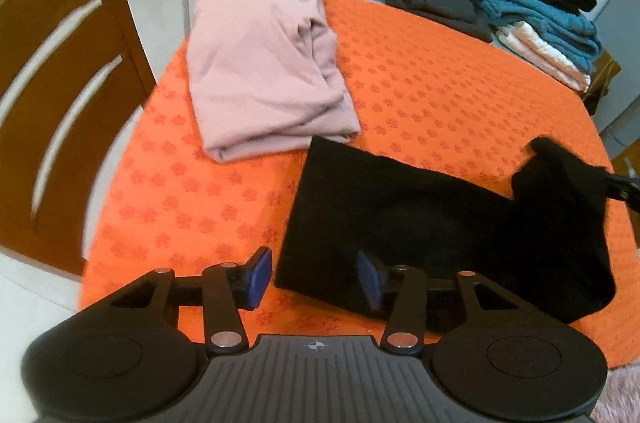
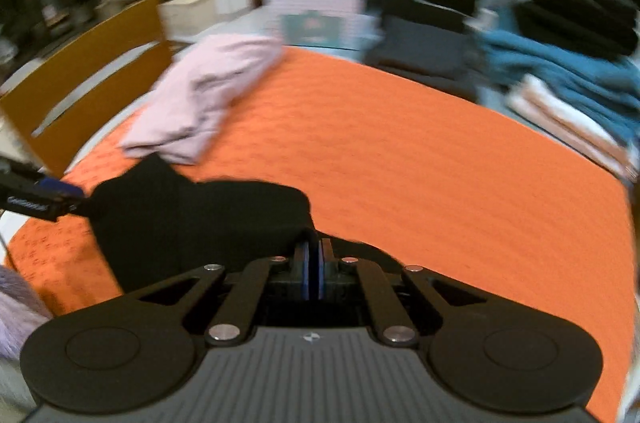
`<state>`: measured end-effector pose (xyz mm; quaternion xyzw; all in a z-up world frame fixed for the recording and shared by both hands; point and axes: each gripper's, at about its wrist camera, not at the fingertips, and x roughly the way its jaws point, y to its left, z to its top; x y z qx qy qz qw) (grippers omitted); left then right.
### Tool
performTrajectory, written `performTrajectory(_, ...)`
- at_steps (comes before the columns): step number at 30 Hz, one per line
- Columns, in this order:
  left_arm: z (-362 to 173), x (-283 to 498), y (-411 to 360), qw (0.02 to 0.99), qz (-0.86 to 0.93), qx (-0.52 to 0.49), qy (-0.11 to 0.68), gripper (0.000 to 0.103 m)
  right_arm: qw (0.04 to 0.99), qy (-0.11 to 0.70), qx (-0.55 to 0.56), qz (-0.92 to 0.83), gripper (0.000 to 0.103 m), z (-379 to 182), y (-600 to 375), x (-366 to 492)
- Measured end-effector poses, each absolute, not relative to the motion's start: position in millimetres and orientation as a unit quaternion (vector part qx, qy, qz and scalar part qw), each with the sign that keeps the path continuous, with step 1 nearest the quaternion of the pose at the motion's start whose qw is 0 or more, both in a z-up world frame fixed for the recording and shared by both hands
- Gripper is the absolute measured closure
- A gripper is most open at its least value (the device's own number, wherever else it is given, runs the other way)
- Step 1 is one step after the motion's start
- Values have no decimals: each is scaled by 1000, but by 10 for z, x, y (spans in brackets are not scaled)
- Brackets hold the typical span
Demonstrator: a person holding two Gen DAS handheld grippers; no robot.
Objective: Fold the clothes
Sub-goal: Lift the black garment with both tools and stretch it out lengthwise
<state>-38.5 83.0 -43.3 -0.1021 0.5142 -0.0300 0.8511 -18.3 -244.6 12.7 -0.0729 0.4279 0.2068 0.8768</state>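
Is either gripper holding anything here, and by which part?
Right gripper pinches the black garment at its lifted right-hand edge. Left gripper is open, holding nothing.

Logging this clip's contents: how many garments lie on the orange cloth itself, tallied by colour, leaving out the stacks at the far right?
Pink: 1, the folded pink garment
Black: 1, the black garment, one end lifted by the right gripper
Total: 2 on the orange cloth
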Motion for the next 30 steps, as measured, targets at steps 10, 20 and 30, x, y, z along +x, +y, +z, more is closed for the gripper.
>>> performTrajectory(10,-503,-350,833,864,-21,-112,491,90,900,430,13,66,98,143,-3457,-401)
performTrajectory(20,-224,-479,1372,878,125,-104,451,91,905,420,62,-36,98,33,-3996,-550)
performTrajectory(30,-331,-633,1576,857,176,-136,465,86,895,409,11,-176,98,-28,-4461,-832)
